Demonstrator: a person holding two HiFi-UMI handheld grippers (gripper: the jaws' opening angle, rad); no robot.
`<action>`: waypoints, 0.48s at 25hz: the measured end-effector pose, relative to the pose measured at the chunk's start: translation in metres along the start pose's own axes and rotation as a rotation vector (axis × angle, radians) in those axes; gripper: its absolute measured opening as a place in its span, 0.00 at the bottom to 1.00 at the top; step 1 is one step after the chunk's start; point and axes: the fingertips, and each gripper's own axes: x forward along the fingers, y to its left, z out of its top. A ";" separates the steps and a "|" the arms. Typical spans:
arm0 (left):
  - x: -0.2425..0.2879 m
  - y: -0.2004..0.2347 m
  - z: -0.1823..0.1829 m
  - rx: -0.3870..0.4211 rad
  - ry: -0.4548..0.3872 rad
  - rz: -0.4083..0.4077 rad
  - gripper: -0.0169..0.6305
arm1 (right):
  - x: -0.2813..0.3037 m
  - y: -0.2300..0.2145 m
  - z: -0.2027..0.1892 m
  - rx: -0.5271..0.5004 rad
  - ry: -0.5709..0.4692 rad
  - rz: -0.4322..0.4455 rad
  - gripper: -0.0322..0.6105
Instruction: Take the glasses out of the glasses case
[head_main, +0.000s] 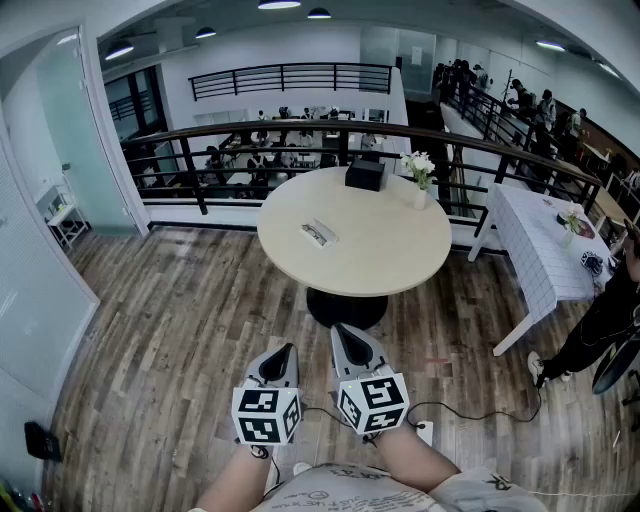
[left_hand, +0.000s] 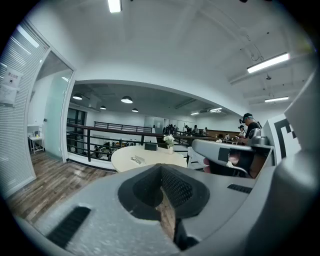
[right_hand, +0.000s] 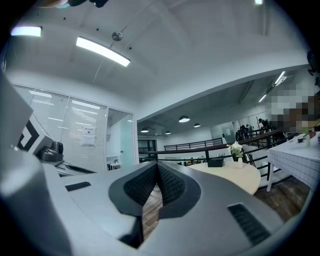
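Glasses case (head_main: 318, 233), a small flat pale object with dark markings, lies closed as far as can be told, near the middle of the round tabletop and a little toward its left edge; it is too small to show more. In the left gripper view it is a thin pale shape (left_hand: 137, 160) on the same surface.

Grey-brown wooden plank floor (head_main: 180, 330) fills most of the head view, bounded at the far side by a black metal railing (head_main: 250, 135). The round cream tabletop (head_main: 380, 250) stands on a dark pedestal in front of that railing. To the right stands a rectangular table under a white checked cloth (head_main: 545, 250), with a person in dark clothes (head_main: 610, 320) just beside it.

At the tabletop's far edge sits a black rectangular box (head_main: 365, 175), and just right of it, by the far-right edge, a small white vase of white flowers (head_main: 419, 185).

Both grippers hang over the floor, well short of the tabletop's near edge, side by side and apart from everything on it. The left gripper (head_main: 287, 349) has its grey fingers closed tip to tip, nothing between them (left_hand: 161, 167). The right gripper (head_main: 345, 332) is the same: fingers pressed together at the tip, empty, only floor showing through the slit below (right_hand: 157, 164).
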 end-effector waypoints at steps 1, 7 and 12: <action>0.000 -0.001 -0.003 -0.001 0.002 -0.002 0.05 | -0.002 0.000 -0.002 0.004 -0.003 0.003 0.07; -0.003 0.003 -0.008 -0.017 0.009 -0.013 0.05 | 0.000 0.007 -0.006 0.011 0.000 0.012 0.07; -0.005 0.010 -0.010 -0.026 0.010 -0.022 0.05 | 0.003 0.016 -0.006 0.040 -0.025 0.033 0.07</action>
